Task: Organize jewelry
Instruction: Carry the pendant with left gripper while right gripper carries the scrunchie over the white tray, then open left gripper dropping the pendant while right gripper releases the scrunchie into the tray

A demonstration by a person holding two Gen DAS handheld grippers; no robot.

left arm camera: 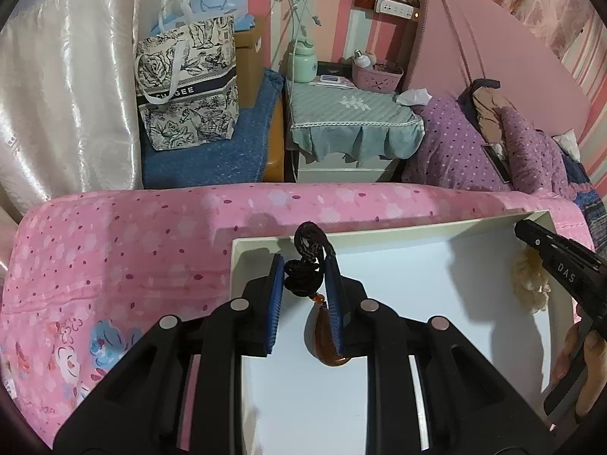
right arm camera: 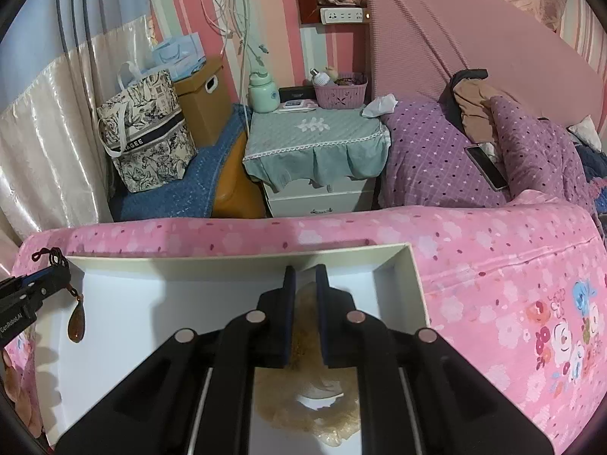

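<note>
A white box (left arm camera: 379,235) is being rested on a pink floral bedspread (left arm camera: 132,250). The black cord (left arm camera: 303,261) of an amber pendant (left arm camera: 326,341) is being pinched between the narrowed pads of the left gripper (left arm camera: 303,288), the pendant being dangled over the box's left side. A cream scrunchie (right arm camera: 315,409) is being clamped by the nearly closed right gripper (right arm camera: 305,295) over the box's right part. A fingertip (left arm camera: 592,345) is being glimpsed at the left view's edge.
</note>
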